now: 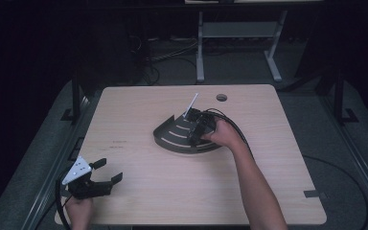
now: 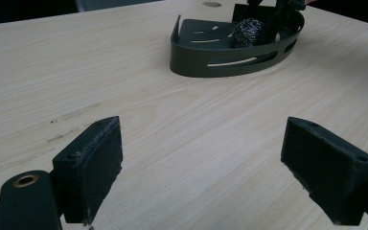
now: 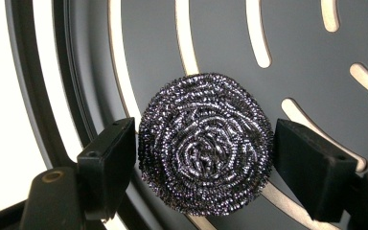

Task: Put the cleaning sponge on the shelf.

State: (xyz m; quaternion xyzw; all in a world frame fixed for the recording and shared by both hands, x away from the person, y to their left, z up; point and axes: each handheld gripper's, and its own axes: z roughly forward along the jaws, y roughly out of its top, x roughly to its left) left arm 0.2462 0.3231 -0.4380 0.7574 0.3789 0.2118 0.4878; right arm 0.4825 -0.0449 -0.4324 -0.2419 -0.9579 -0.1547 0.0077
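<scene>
Where the high view looks down, the right gripper (image 1: 197,128) sits at frame centre inside a dark slotted corner rack (image 1: 172,135) on the table (image 1: 139,177); the left gripper (image 1: 106,176), jaws spread and empty, rests lower left, well apart — the right hand is far nearer.

Left gripper view: steel scourer (image 2: 247,32) in the rack (image 2: 211,60), upper centre, with open tabletop between.

Right gripper view: scourer (image 3: 205,142) round, no long axis, lying on the rack floor (image 3: 297,43) directly between the jaws — the pads appear slackened, at most grazing its sides. Rack wall close at frame left; freer room to the right.
</scene>
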